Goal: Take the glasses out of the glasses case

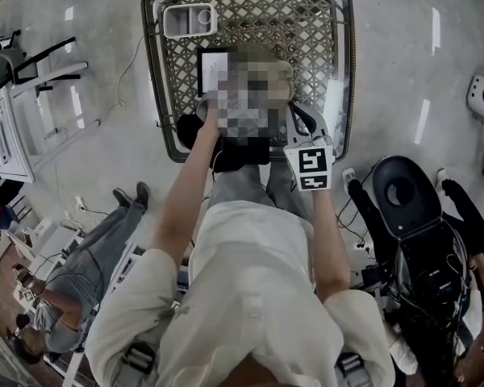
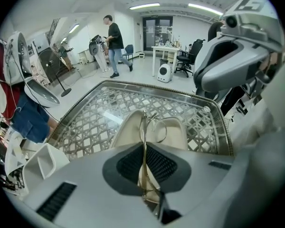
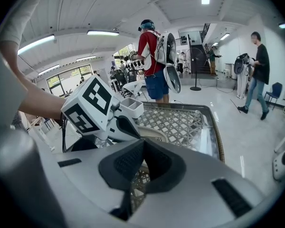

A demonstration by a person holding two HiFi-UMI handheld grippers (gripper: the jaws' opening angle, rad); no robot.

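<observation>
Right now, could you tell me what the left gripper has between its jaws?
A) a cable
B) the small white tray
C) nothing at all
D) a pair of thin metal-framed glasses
D: in the left gripper view, the left gripper's jaws are closed on the thin metal-framed glasses, with the beige case lying on the table behind them.

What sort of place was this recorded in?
Probably a robotics lab or workshop. It is a large open room with strip lights on the ceiling, a desk and office chairs at the far end, and a black machine standing on the floor beside the person.
</observation>
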